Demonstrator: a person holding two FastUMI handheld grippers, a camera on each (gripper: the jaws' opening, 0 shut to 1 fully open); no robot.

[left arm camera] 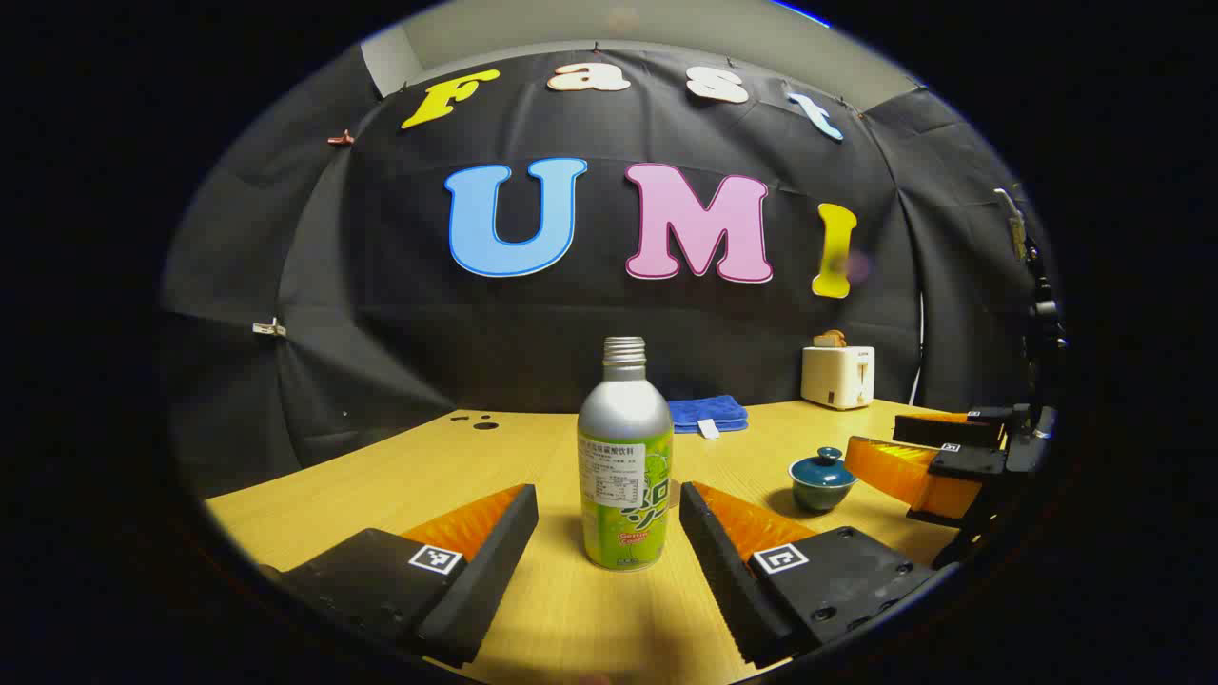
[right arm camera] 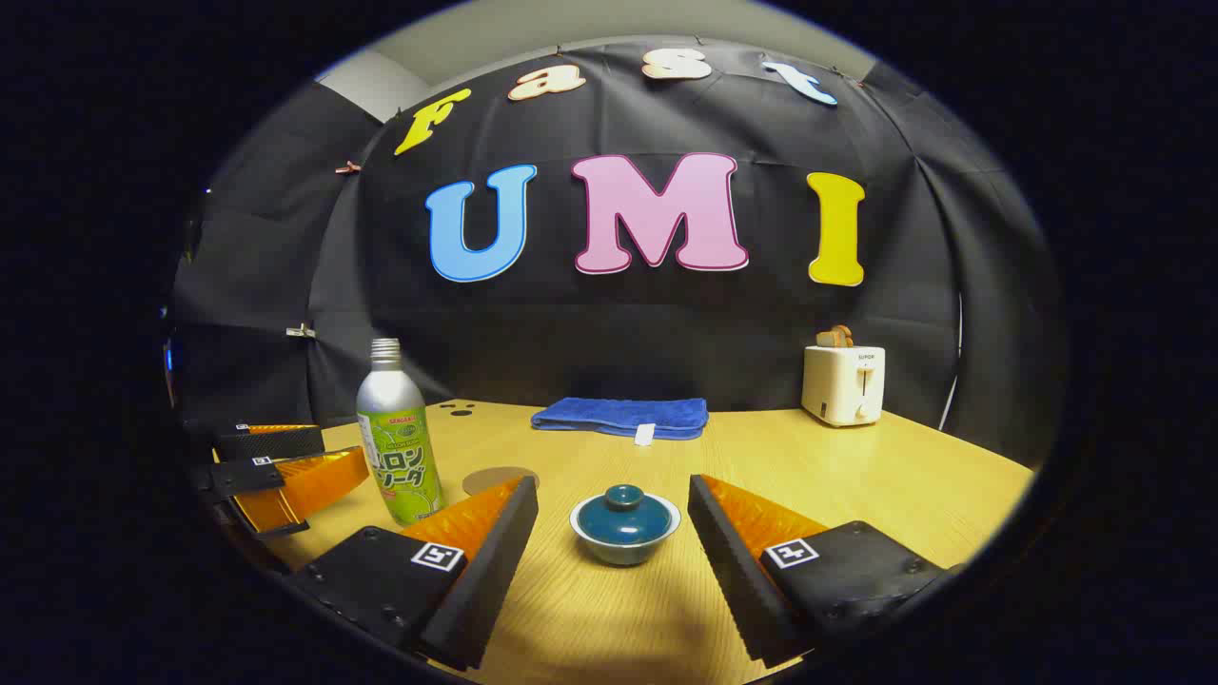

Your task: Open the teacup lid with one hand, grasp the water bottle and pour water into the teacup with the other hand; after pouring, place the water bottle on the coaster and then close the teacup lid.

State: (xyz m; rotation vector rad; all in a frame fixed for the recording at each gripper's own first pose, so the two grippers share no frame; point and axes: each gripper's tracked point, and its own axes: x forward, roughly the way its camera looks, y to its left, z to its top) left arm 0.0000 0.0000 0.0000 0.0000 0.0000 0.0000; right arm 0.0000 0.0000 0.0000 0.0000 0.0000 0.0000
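Both pairs of jaws stood spread wide with nothing between the pads. Going from left to right across the wooden table (right arm camera: 856, 476): the left gripper (left arm camera: 609, 518) was levelled at the water bottle (left arm camera: 624, 457), which stood dead ahead, framed in the gap between its fingers but touching neither. The bottle was upright, its long axis vertical, threaded neck pointing straight up and no cap visible on it. By my reading the jaws would need only to go forward and close on the lower body, across that axis.

Just right of the bottle's base, in the right gripper view, the round coaster (right arm camera: 500, 479) lay flat on the table, partly hidden behind a finger. Further right stood the teacup (right arm camera: 625, 531), lid (right arm camera: 624, 514) on, knob pointing up. The right gripper (right arm camera: 614, 521) faced it squarely, the cup centred ahead of the open fingers and apart from them. The right hand was plainly the nearer to the cup, the left the nearer to the bottle, so lid to the right and bottle to the left seemed the natural split. The knob sat low and small, so I judged the right jaws would have to drop onto it from above.

A folded blue towel (right arm camera: 623, 417) and a toaster (right arm camera: 843, 383) stood at the back, well apart.
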